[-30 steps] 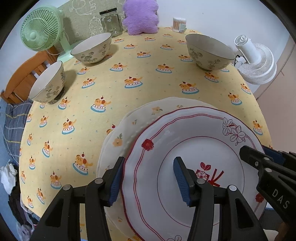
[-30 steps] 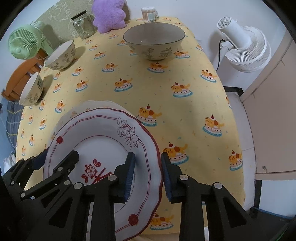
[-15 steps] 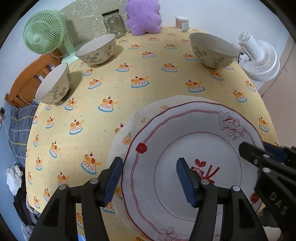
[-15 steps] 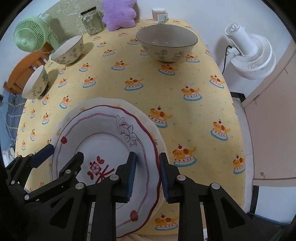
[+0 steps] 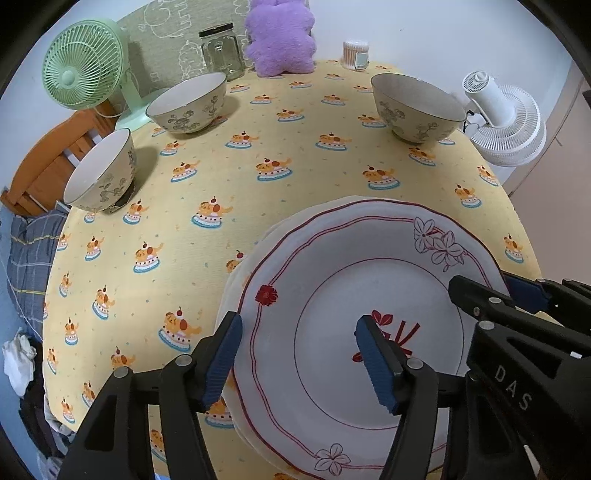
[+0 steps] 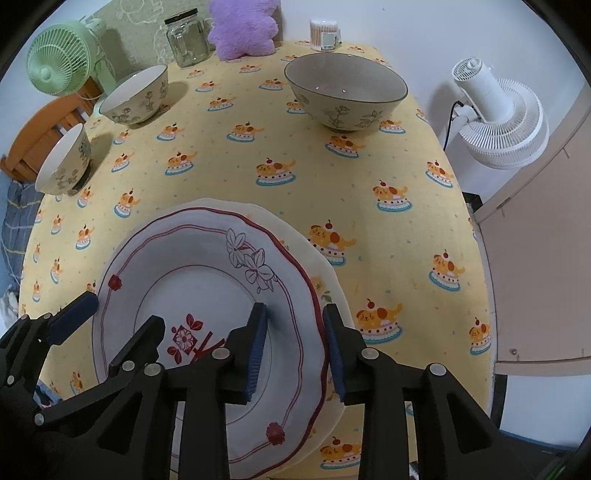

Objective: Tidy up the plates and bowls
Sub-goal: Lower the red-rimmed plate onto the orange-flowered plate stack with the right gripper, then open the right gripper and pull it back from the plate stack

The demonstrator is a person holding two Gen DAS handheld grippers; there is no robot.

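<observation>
A white plate with a red rim [image 5: 369,266] lies on top of a cream floral plate [image 5: 236,277] near the front of the yellow table. My left gripper [image 5: 299,358] straddles the top plate's left rim. Its jaws stand wide and are opening, and the pads are clear of the plate. My right gripper [image 6: 295,350] straddles the right rim of the plate [image 6: 192,266]. Its jaws are opening too, and a gap shows at each pad. Three floral bowls stand apart: one far right [image 5: 417,103], one far left [image 5: 188,101], one at the left edge [image 5: 99,173].
Along the back stand a green fan [image 5: 83,64], a glass jar [image 5: 221,50], a purple plush [image 5: 280,35] and a cotton swab tub [image 5: 356,55]. A white fan [image 5: 506,122] stands off the table's right side. A wooden frame [image 5: 40,158] lies beyond the left edge.
Both grippers' jaws have spread wider. The right one was clamped on the plate's right rim and has let go. The red-rimmed plate now covers more of the cream plate.
</observation>
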